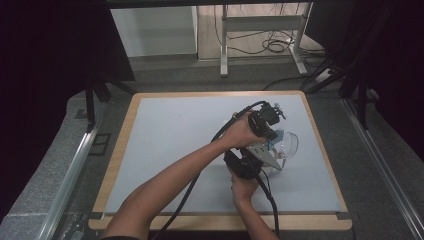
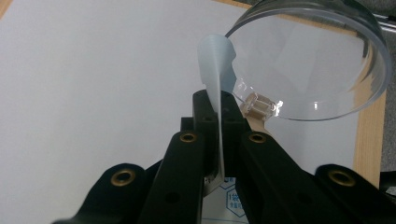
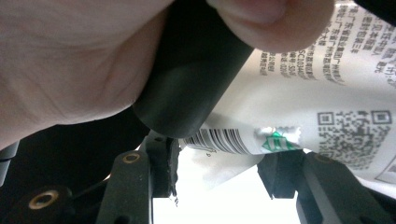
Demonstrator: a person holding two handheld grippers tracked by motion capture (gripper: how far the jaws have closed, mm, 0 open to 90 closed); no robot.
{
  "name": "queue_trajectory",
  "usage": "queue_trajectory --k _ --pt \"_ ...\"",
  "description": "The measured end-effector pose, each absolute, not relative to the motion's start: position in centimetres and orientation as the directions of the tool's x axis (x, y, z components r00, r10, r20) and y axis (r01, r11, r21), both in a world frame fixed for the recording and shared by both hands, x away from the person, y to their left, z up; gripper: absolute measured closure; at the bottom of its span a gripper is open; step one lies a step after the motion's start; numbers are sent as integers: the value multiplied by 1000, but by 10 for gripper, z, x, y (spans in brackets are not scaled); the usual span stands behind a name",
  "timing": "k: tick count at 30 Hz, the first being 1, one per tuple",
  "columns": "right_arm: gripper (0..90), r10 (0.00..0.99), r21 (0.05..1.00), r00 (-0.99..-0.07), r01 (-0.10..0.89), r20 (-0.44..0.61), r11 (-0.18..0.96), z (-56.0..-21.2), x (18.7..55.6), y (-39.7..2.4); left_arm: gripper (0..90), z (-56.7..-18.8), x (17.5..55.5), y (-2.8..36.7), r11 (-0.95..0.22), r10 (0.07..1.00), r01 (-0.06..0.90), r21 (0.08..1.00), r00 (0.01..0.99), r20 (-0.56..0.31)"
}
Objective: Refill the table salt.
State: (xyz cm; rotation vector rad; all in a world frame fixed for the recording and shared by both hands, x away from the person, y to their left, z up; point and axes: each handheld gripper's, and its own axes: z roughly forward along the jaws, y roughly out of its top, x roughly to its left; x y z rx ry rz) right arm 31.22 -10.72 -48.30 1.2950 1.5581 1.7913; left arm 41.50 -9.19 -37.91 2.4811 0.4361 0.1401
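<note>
Both grippers sit right of centre in the high view, close together over the table [image 1: 165, 130]. Left gripper [image 2: 218, 121]: jaws closed on the thin edge of a white packet [image 2: 215, 70]; in the left gripper view the packet stands edge-on, long axis running up the frame, away from the jaws, top curling toward a clear round bowl [image 2: 327, 70] at upper right. Right gripper [image 3: 219, 172]: jaws partly apart, straddling the packet's lower edge with barcode and QR code; can't tell if the pads press on it. A hand [image 3: 70, 60] fills that view's upper left. In the high view the packet [image 1: 278, 136] sits just beside the bowl [image 1: 291, 142].
</note>
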Motion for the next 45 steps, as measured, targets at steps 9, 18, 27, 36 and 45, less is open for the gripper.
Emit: queue_trajectory --k 9,18,27,36,45 --pt "546 807 931 -470 245 357 -269 -484 312 -106 898 -380 415 -91 -760 343 279 588 939 -3" --pt "546 807 932 -472 248 355 -265 -484 312 -106 898 -381 415 -89 -756 345 282 592 939 -6" --pt "546 805 932 -475 246 355 -266 -485 312 -104 898 -381 414 -87 -758 345 281 589 938 -3" --pt "546 805 932 -477 249 353 -262 -485 312 -104 898 -382 415 -87 -756 346 280 592 938 -3" --pt "546 805 934 -481 247 348 -256 -485 311 -104 898 -381 414 -86 -757 345 280 591 938 -3"
